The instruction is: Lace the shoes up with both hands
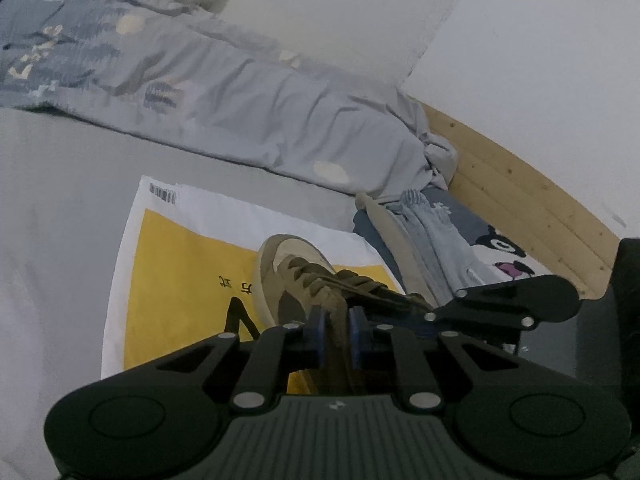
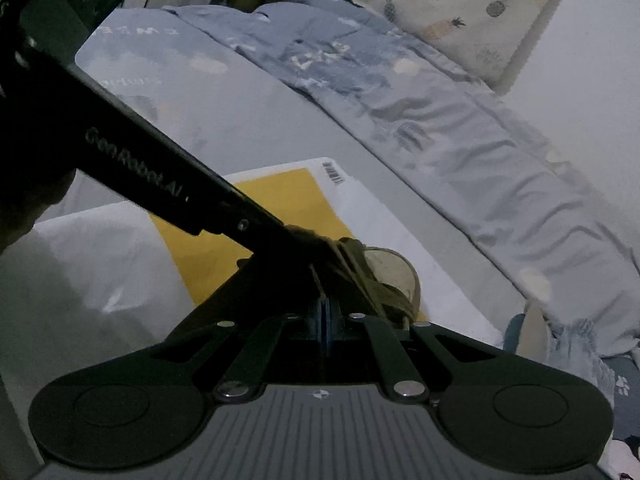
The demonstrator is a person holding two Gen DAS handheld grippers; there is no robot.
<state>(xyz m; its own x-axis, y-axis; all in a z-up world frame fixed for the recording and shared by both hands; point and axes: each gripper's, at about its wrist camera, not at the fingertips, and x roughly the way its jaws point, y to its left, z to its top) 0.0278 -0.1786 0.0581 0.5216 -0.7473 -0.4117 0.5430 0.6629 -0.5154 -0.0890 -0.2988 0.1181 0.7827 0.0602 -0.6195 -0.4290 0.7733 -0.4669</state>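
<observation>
We see the left gripper (image 1: 338,334) clamped on an olive flat lace (image 1: 340,316) of the suede olive-and-beige sneaker (image 1: 288,276); the right gripper (image 2: 325,312), beside "GenRobot.AI" lettering (image 2: 134,166), is closed.

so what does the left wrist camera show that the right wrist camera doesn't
Only the left wrist view shows the pale wooden bed frame, the folded light blue jeans beside the shoe, and the left gripper closed on a flat olive-brown shoelace.

Only the right wrist view shows the cream pineapple-print pillow and the right gripper, jaws shut; whether they pinch lace is unclear.

Both show the olive-brown suede sneaker on the yellow and white plastic mailer bag, and the rumpled grey-blue quilt.
</observation>
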